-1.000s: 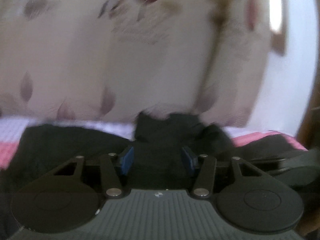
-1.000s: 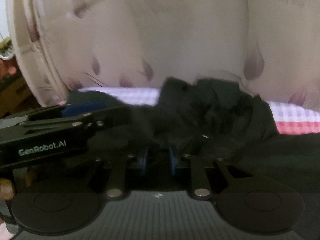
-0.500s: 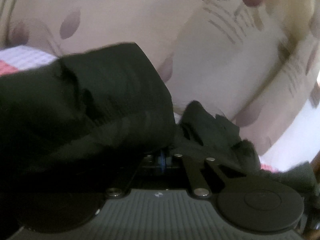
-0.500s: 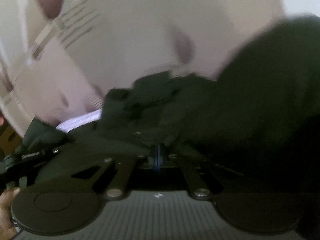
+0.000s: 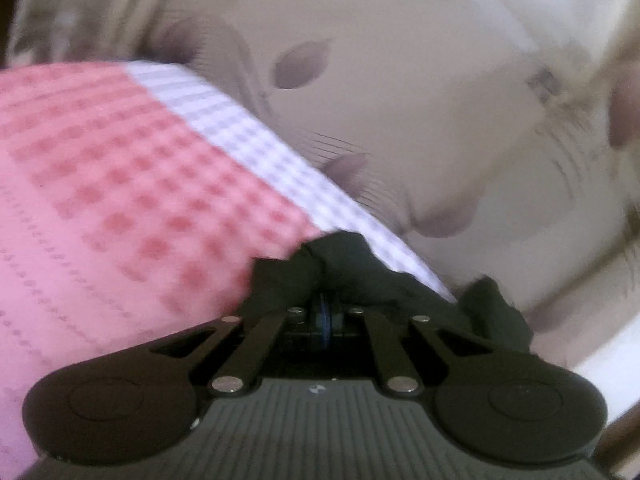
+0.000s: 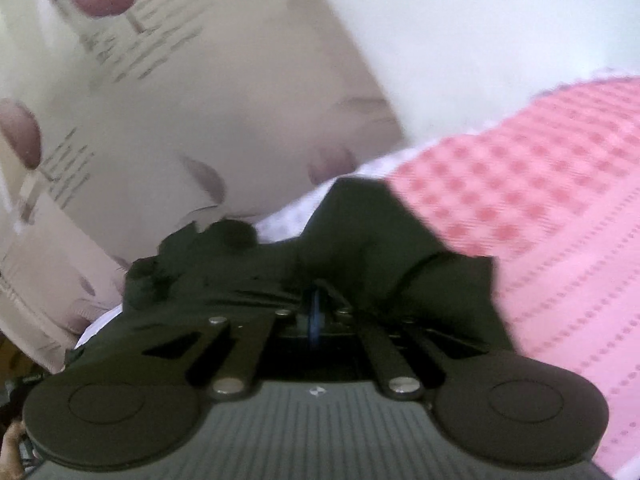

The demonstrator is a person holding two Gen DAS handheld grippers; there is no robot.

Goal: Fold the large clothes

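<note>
The left gripper point(image 5: 325, 312) is clamped on a bunched edge of the black garment point(image 5: 340, 268), which lies just ahead on the pink checked sheet point(image 5: 120, 184). The right gripper point(image 6: 316, 312) pinches another part of it. Thin folds could slip free. Most of the garment is out of frame, blurred.

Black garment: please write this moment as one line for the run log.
left gripper: shut on black garment | right gripper: shut on black garment | surface: pink checked cloth | backdrop: beige leaf-print fabric
</note>
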